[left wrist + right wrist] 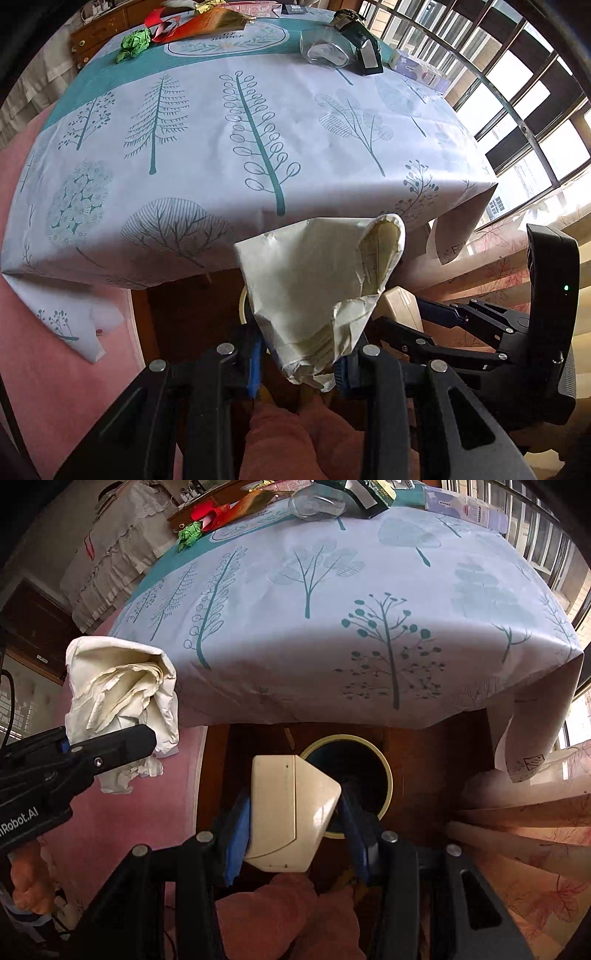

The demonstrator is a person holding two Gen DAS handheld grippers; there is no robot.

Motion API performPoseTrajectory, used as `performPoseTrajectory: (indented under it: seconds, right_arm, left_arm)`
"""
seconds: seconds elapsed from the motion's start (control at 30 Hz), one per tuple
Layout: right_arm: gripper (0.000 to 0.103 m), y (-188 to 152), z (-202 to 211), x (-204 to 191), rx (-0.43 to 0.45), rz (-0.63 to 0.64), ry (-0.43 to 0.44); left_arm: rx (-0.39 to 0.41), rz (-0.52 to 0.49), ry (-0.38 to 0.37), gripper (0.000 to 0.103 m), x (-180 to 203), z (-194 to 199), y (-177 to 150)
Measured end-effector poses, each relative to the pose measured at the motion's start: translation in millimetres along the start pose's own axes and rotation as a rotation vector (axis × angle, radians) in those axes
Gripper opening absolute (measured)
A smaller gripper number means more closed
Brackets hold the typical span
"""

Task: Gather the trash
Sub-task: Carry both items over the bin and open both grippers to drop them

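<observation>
Cream carton (291,812) clamped in right tongs (295,823), above bin (386,775) (dark inside)

Cream crumpled paper (314,280); beige carton (291,812); white tablecloth (221,147), teal trees

Table (221,155) sitting ahead of me, wearing white cloth (332,635) printed with teal trees, teal band running across far part. Cloth corners hanging down over table edge. Dark brown wooden floor (436,760) showing under table. Pink covering (55,369) lying to my left. Barred window (517,110) letting bright daylight in at right. Leaf-patterned curtain (524,849) hanging at lower right. Wooden cabinet (99,27) standing behind table; frilled white cover (110,557) draping over furniture at far left.
</observation>
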State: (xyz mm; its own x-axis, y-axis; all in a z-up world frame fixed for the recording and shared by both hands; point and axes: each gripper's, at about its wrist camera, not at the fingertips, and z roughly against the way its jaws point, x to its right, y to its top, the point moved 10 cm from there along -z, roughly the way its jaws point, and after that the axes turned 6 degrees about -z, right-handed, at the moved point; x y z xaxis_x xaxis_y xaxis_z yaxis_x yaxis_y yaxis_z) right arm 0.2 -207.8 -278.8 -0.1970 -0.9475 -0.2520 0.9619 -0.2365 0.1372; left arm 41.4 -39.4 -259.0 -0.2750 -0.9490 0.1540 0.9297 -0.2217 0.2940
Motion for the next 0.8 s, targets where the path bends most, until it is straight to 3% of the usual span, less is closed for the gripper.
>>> performPoseTrajectory:
  seconds: [0.37, 0.4, 0.47, 0.53, 0.8]
  right_arm:
    - [0.047, -10, -166, 68, -0.035, -0.142, -0.094]
    - [0.048, -9, -176, 74, -0.036, -0.155, -0.101]
    - [0.058, -6, -192, 82, -0.027, -0.172, -0.109]
    - [0.069, -3, -202, 88, -0.007, -0.182, -0.103]
    - [0.069, 0, -198, 91, 0.028, -0.217, -0.109]
  left_arm:
    - [-0.021, -0.102, 0.046, 0.032, -8, -156, -42]
    - [-0.019, -0.104, 0.046, 0.035, -10, -165, -42]
    - [-0.015, -0.104, 0.052, 0.064, -13, -179, -42]
    - [-0.008, -0.097, 0.062, 0.075, -18, -188, -45]
    - [0.013, -0.057, 0.088, 0.088, -30, -185, -61]
